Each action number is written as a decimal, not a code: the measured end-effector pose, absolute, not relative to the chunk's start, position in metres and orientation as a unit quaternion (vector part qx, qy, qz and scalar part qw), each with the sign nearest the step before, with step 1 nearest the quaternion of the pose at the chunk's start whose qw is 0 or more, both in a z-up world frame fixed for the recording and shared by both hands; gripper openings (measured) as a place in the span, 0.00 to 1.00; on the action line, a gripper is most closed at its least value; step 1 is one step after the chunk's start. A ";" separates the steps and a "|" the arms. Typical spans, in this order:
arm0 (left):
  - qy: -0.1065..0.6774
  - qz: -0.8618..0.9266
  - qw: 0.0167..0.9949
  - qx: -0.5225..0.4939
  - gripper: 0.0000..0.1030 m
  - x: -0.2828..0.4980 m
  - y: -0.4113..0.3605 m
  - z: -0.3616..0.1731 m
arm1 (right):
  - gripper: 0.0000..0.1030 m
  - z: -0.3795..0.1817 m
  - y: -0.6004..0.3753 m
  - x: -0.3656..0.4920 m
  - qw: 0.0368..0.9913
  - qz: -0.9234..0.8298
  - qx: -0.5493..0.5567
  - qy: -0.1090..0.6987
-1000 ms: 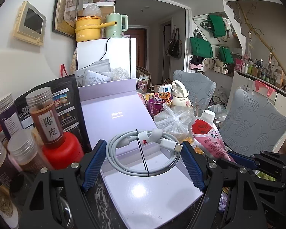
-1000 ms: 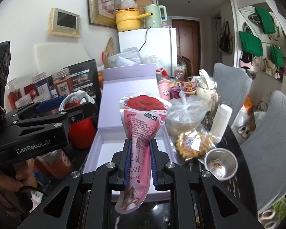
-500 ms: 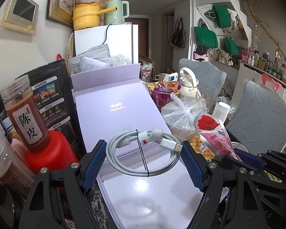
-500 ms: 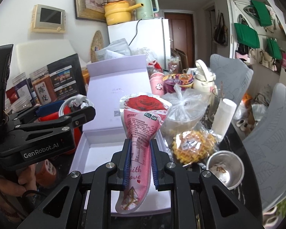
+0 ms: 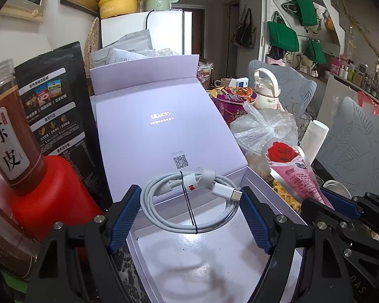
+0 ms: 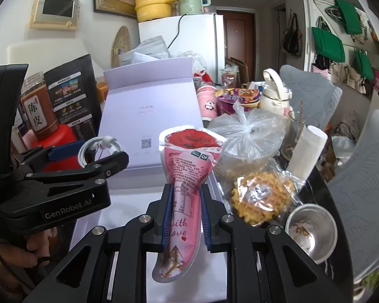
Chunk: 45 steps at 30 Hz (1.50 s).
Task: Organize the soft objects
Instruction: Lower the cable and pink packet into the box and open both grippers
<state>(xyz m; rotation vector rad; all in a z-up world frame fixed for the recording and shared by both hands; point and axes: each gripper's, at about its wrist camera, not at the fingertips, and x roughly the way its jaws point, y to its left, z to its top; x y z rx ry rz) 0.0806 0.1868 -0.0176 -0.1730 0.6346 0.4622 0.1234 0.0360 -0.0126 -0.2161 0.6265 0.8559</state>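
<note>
Both tongs tilt down over lavender box (image 5: 164,131), gripping cable (image 5: 189,202) and pouch (image 6: 187,171)

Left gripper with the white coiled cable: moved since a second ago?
Yes. The left gripper carried the white coiled cable forward and down toward the open lilac box, whose lid looms larger.

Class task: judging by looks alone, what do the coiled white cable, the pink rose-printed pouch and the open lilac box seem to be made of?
Coiled white cable: probably rubbery plastic sheathing, matte, bending in smooth loops. Pink rose-printed pouch: likely glossy plastic film, with a crimped edge and shiny highlights. Open lilac box: apparently stiff coated cardboard with a satin finish; its lid creases sharply and reflects light.
</note>
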 end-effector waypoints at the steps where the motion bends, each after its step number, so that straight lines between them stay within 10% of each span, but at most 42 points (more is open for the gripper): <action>1: 0.311 0.227 0.919 -0.084 0.77 0.082 0.188 -0.020 | 0.20 -0.014 0.038 0.124 0.857 0.407 -0.104 0.299; 12: 0.332 0.264 0.903 -0.068 0.79 0.096 0.197 -0.034 | 0.30 -0.028 0.051 0.135 0.852 0.401 -0.111 0.316; 16: 0.344 0.275 0.896 -0.056 0.79 0.098 0.196 -0.036 | 0.51 -0.028 0.051 0.134 0.852 0.399 -0.117 0.319; 45: 0.278 0.273 0.920 -0.048 0.79 0.046 0.162 0.035 | 0.51 0.027 0.009 0.095 0.877 0.385 -0.105 0.268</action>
